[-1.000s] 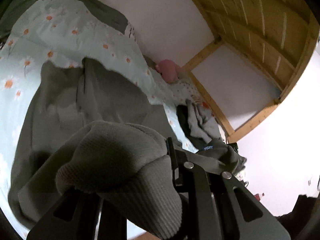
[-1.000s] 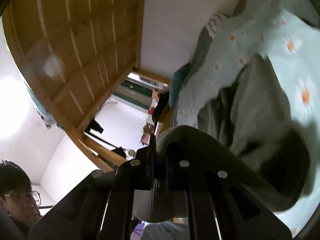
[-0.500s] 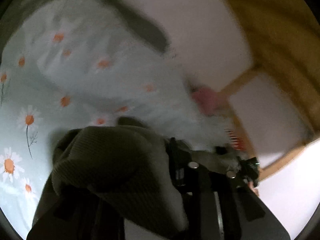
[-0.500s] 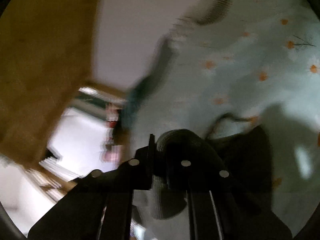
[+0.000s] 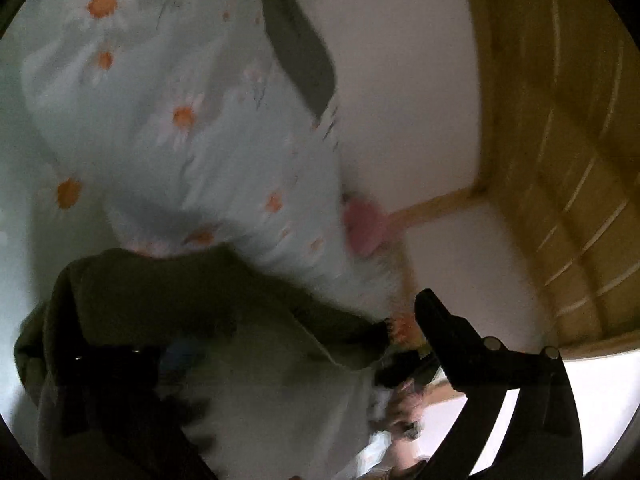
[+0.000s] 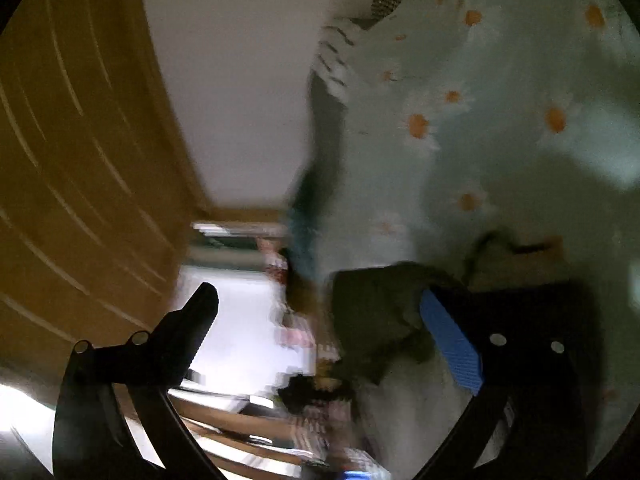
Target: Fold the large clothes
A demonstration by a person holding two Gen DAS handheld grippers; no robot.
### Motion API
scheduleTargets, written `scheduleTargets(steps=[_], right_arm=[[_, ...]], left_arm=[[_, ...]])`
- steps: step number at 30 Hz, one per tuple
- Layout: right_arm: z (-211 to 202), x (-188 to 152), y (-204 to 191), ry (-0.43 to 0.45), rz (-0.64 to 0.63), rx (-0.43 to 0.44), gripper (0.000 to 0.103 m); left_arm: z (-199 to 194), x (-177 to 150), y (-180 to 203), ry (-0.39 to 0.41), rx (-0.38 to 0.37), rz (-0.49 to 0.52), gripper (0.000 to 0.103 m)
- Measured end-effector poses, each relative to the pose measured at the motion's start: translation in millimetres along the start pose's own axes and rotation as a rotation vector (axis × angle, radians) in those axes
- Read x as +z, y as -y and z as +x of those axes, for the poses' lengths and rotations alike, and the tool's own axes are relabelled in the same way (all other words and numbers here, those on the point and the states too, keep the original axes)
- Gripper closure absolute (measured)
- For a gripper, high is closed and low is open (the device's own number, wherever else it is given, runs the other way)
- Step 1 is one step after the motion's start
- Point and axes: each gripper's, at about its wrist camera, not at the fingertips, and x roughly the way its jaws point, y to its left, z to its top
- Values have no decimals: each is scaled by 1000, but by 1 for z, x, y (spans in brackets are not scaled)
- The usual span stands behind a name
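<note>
No brand, label or writing I can read anywhere; both views are smeared with motion blur. One garment in play: the olive-green knit garment point(image 5: 192, 304), lying on the pale daisy-print duvet point(image 5: 168, 128); in my left view it fills the lower left, its long axis running from the left edge across towards the lower middle, the ribbed edge uppermost; which end is collar or hem I cannot tell through the blur.

My left gripper point(image 5: 256, 344) has just been opening, and its jaws now stand wide apart; one dark finger point(image 5: 440, 320) shows clear at the right, the other sits dim over the cloth at the left; the garment lies between them, not pinched.

My right gripper point(image 6: 320, 316) has just been opening too; jaws spread wide, the left finger point(image 6: 200, 312) against the bright room behind, the blue-padded finger point(image 6: 448, 340) just beside a bunched fold of the same garment point(image 6: 380, 312); nothing clamped there either.

Count so far: one garment, two grippers, one duvet; a pink soft thing point(image 5: 364, 232) rests at the far edge of the bed against the white wall point(image 5: 400, 80); wooden slats point(image 5: 560, 120) curve over the right of the left view.
</note>
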Motion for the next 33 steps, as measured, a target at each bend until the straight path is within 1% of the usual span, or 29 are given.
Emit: scheduleTargets(steps=[1,2,3,4,5,6,8,9,10,11,12,13,14,16,17,18,19,20,21,24,25,26,27,28,29,30,31,32,33], right_arm=[[-8,3,-1,62,31,4,3],[-16,6,-3,125,51,-2,3],[-22,8,-8,168,45,-35,3],[-25,9,-22,188,-10,-147,3],[-24,7,-34,185,-84,-217,3],[-18,0,-52,162,-202,-306,3],[3,-31,-84,90,-492,-523,3],[22,-61,-98,35,-695,-657,3],[37,-85,-102,-16,-832,-745,3],[57,-119,-98,-83,-992,-870,3],[74,-152,-87,-134,-1131,-999,3],[84,-172,-76,-161,-1195,-1071,3],[95,-194,-56,-200,-1223,-1141,3],[98,-219,-20,-278,-1188,-1148,3],[101,-224,1,-305,-1153,-1194,3],[100,-226,13,-308,-1130,-1224,3],[96,-223,26,-293,-1085,-1218,3],[90,-218,30,-270,-1049,-1184,3],[87,-215,30,-270,-1022,-1174,3],[83,-225,15,-256,-994,-1211,3],[82,-230,8,-252,-996,-1196,3],[77,-241,-1,-239,-1017,-1160,3],[73,-252,-7,-220,-1048,-1152,3],[72,-255,-8,-205,-1066,-1152,3],[69,-262,-6,-205,-1074,-1156,3],[70,-263,2,-220,-1066,-1170,3],[75,-262,23,-272,-1029,-1207,3],[76,-259,41,-287,-1024,-1211,2],[73,-258,46,-262,-1057,-1170,2]], left_arm=[[-11,5,0,61,-13,-14,6],[-21,9,1,115,3,-19,6],[-32,13,4,180,73,-16,6],[-38,14,9,191,159,1,6],[-38,11,15,176,193,30,6],[-38,5,25,159,220,83,6],[-32,-18,51,121,357,230,6],[-25,-36,63,100,440,318,6],[-15,-63,74,73,552,433,6],[-5,-91,78,57,676,544,6],[9,-122,78,58,807,642,6],[16,-141,74,63,883,691,6],[31,-164,62,59,976,737,6],[44,-181,34,0,1020,712,6],[52,-186,9,-41,1038,649,5],[51,-188,0,-32,1027,629,4],[45,-188,-2,-3,1002,621,4],[43,-186,-2,-1,993,611,4],[43,-185,-3,-9,993,603,4],[47,-185,-4,-14,1019,624,4],[46,-185,-5,-13,1019,625,4],[50,-183,-7,-11,1016,622,4],[48,-184,-8,-6,1009,619,4],[50,-186,-9,-3,1008,619,4],[48,-185,-10,4,1007,622,4],[54,-185,-11,8,1009,623,4],[53,-186,-11,10,1008,623,4],[57,-185,-13,10,1008,622,4],[59,-185,-13,11,1008,621,4]])
